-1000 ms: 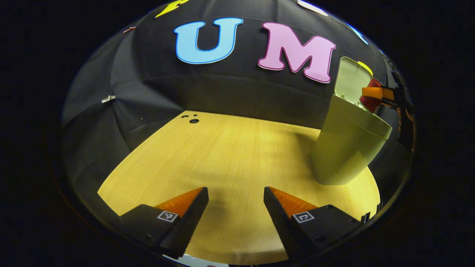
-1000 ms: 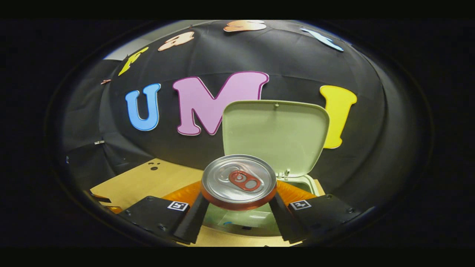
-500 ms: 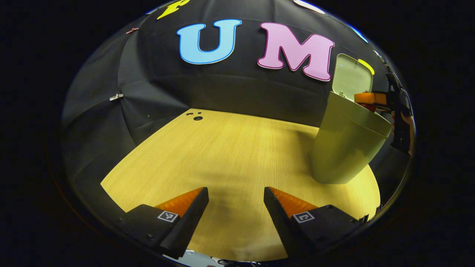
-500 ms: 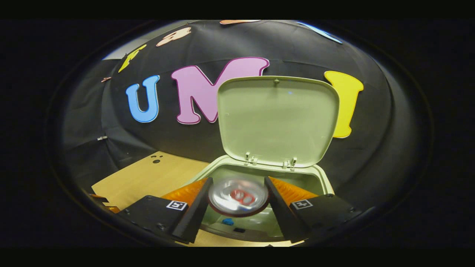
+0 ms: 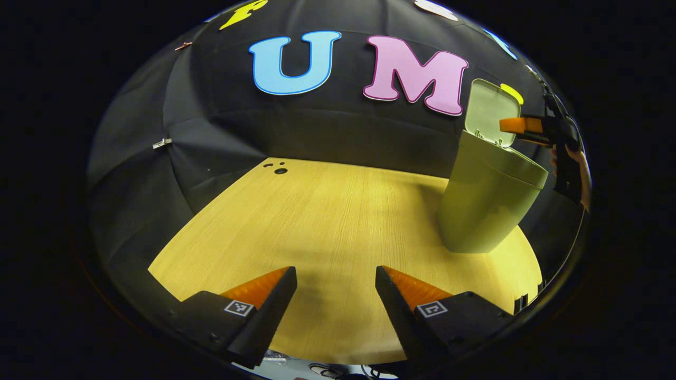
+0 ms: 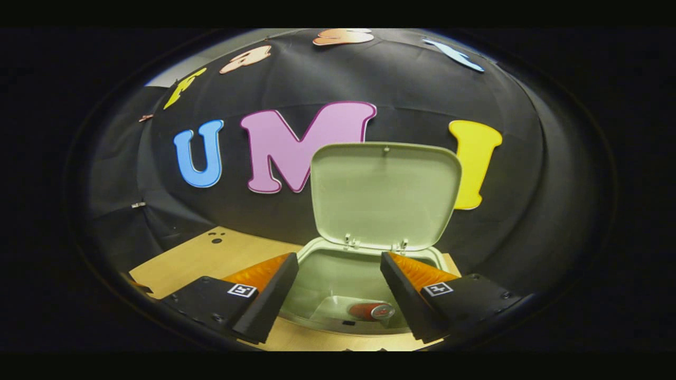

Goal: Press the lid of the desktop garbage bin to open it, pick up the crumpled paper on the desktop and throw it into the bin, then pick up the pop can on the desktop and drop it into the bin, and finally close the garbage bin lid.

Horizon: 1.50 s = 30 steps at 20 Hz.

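- The right tool (image 6: 339, 274) hangs just above the mouth of the garbage bin (image 6: 364, 285), its two fingers spread apart with nothing between them.
- Below that gap, the pop can (image 6: 371, 310) lies on its side at the bottom of the bin, its silver end turned to the right.
- The lid (image 6: 384, 195) stands upright at the far edge of the bin, hinged open, inner face toward the tool.
- In the left gripper view, the right tool (image 5: 520, 126) shows far to the right, held by a hand (image 5: 573, 163), level with the bin's rim beside the raised lid (image 5: 488, 108).
- The left tool (image 5: 336, 285) hovers over the near part of the counter (image 5: 317, 221), fingers apart, gripping nothing.
- The bin (image 5: 486, 200) stands on the counter's right side, well apart from the left tool.
- The crumpled paper cannot be made out.
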Motion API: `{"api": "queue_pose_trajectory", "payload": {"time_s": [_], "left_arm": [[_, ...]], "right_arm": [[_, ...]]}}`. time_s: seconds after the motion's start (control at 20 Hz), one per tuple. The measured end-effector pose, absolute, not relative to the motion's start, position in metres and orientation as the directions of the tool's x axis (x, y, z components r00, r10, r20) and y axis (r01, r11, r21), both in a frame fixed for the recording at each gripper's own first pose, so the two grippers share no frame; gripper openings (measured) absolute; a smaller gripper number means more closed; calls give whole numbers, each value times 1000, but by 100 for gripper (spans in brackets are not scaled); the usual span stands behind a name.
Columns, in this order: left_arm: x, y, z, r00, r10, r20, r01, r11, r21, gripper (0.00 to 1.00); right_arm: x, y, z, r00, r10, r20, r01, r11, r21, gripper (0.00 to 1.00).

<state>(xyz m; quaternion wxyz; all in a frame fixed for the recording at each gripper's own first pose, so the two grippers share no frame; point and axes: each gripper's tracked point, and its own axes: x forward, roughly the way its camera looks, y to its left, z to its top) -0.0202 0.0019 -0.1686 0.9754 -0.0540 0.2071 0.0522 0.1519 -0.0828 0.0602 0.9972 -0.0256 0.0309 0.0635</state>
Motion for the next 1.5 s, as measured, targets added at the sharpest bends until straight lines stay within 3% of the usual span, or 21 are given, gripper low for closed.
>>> {"api": "queue_pose_trajectory", "payload": {"time_s": [0.5,0.9,1.2,1.5], "left_arm": [[-46,30,-188,903,88,-421,-155,980,-128,96],[-64,50,-198,885,147,-442,-242,956,-166,96],[-74,58,-206,868,184,-462,-285,945,-159,96],[-78,58,-206,864,197,-464,-297,943,-152,96]], "right_arm": [[158,-93,195,993,47,112,-44,999,-28,97],[194,-108,214,992,-22,126,23,1000,-6,97],[225,-124,237,972,-110,206,100,993,58,97],[255,-129,211,980,-134,145,127,990,53,97]]}}
